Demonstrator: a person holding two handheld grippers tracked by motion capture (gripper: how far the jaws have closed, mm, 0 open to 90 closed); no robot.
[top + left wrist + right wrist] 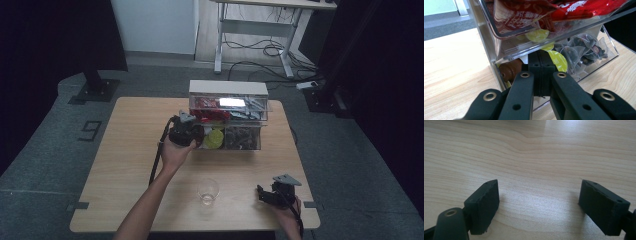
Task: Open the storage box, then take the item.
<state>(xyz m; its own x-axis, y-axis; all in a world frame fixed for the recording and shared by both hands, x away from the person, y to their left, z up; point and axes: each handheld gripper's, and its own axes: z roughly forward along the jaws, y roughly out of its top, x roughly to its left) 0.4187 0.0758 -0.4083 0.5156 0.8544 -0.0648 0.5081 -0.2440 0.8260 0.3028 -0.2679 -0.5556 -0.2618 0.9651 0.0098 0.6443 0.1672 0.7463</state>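
A clear two-tier organiser (227, 87) with a white top stands at the table's far middle. Its upper drawer holds red packets (524, 12). The lower bin holds yellow-lidded capsules (559, 60), a brown capsule (510, 70) and dark pyramid tea bags (581, 50). My left gripper (197, 135) is at the lower bin's left front. In the left gripper view its jaws are pressed together, and the left gripper (540, 60) has its tips just inside the bin beside the yellow capsule. I cannot tell whether they pinch anything. My right gripper (261, 192) rests near the table's front right, and the right gripper (537, 202) stands open over bare wood.
A clear drinking glass (208, 191) stands upright near the front middle of the wooden table (125, 150). Beyond the table are a grey floor, a desk frame with cables (265, 47) and dark stands at both sides.
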